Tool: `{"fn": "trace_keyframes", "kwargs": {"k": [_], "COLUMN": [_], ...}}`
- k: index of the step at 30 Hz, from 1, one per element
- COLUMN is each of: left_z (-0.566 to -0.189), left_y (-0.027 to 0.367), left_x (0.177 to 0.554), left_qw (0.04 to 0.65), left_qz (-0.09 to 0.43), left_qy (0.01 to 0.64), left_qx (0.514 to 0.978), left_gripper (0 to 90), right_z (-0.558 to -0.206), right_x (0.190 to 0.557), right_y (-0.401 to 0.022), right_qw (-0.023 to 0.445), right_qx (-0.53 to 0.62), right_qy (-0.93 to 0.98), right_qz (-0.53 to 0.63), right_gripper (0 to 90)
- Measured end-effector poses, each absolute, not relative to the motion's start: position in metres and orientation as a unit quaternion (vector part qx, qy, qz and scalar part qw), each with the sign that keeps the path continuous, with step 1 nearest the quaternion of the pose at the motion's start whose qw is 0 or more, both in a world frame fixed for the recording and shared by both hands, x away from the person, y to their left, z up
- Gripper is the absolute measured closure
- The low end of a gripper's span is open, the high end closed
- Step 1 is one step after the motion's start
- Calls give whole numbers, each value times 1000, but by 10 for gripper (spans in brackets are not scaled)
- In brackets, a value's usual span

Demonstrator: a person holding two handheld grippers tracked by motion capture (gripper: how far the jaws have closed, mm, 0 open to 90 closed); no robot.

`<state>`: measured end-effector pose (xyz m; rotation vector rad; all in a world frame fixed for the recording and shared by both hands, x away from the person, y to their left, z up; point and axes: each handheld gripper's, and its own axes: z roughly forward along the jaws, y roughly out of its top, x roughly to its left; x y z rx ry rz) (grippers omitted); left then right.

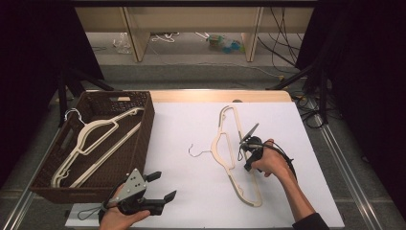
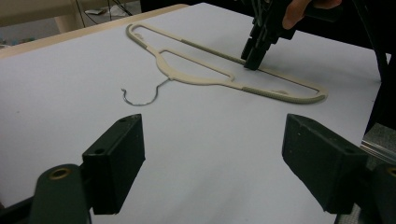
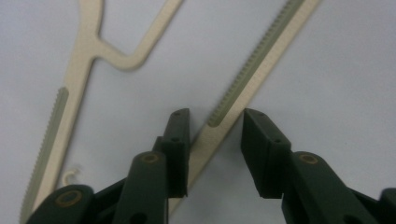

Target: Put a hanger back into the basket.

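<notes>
A cream plastic hanger (image 1: 225, 143) with a wire hook lies flat on the white table sheet (image 1: 182, 201). My right gripper (image 1: 247, 167) points down at its long straight bar. In the right gripper view the jaws of the right gripper (image 3: 215, 116) straddle the ribbed bar of the hanger (image 3: 261, 51), with a gap at the right jaw, so nothing is clamped. The left gripper view shows the hanger (image 2: 201, 79) and the right gripper (image 2: 252, 63) farther off. My left gripper (image 1: 163, 186) (image 2: 212, 121) hovers wide open over the front left of the sheet, with nothing between its jaws.
A dark wicker basket (image 1: 146, 134) stands at the table's left with two cream hangers (image 1: 91, 139) inside. Beyond the far edge are wooden shelf legs (image 1: 136, 38), cables and a floor. Dark stands flank the table.
</notes>
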<state>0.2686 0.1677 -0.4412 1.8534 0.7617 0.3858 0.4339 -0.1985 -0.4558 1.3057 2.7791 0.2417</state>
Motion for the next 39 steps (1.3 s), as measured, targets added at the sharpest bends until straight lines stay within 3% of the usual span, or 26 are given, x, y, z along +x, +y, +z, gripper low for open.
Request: {"fn": "trace_keyframes", "kwargs": {"k": [12,24,39], "left_z": [-441,-445,-474], "left_y": [168,158,102], "left_x": [269,277,329], "left_qw": [524,506,412], "left_qz": [160,171,212], "left_qy": [318,292,204], "left_qx": [774,793,862], "left_gripper": [217,220,266], "right_z": [-453,-448,-416], "right_x": [433,429,425], "right_y": [-201,-199,-193], "right_qw": [19,18,60], "right_qx": [373,326,292], "right_qy": [926,945,953], "right_qz": [58,32,56], "right_gripper": [788,791,793]}}
